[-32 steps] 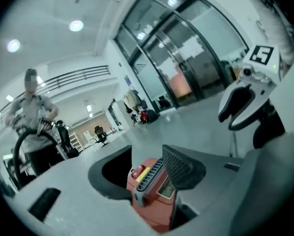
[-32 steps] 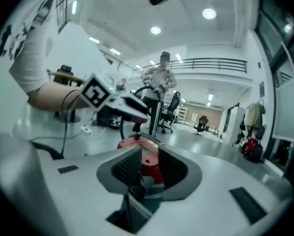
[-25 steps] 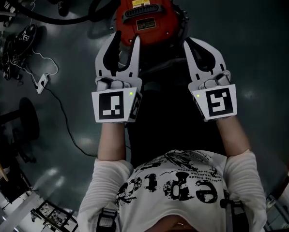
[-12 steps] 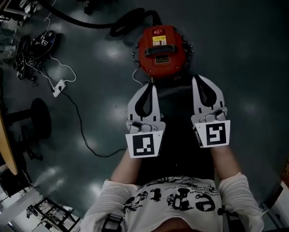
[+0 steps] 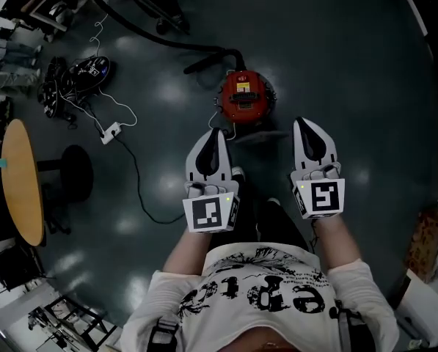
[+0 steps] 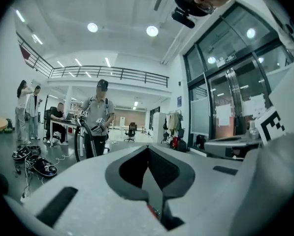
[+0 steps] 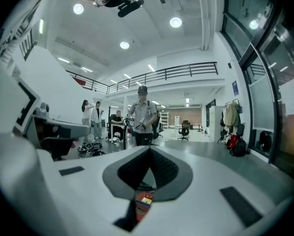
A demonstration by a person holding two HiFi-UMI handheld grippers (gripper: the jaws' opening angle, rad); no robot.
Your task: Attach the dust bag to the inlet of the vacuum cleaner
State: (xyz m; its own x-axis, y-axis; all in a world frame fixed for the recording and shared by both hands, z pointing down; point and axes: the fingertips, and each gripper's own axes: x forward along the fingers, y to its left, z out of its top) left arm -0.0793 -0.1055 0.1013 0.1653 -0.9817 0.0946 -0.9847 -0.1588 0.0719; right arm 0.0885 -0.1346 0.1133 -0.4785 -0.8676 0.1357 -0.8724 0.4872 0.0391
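Note:
The red vacuum cleaner [image 5: 244,97] stands on the dark floor well below and ahead of both grippers, its black hose [image 5: 160,39] trailing away to the upper left. My left gripper [image 5: 213,132] is shut with nothing in it. My right gripper [image 5: 307,123] is shut and empty as well. Both are held side by side at chest height and point level, apart from the vacuum. In the right gripper view a strip of the red vacuum [image 7: 143,203] shows through the gap under the closed jaws. No dust bag shows in any view.
A round wooden table [image 5: 20,182] and a black stool base [image 5: 75,173] stand at the left. A white power strip [image 5: 110,132] and its cable lie on the floor by a heap of black gear [image 5: 86,70]. A person [image 6: 100,122] stands ahead with others behind.
Both grippers have risen far above the vacuum, which now looks small and distant. The left gripper's jaws, spread open a second ago, have shut. The right stayed shut.

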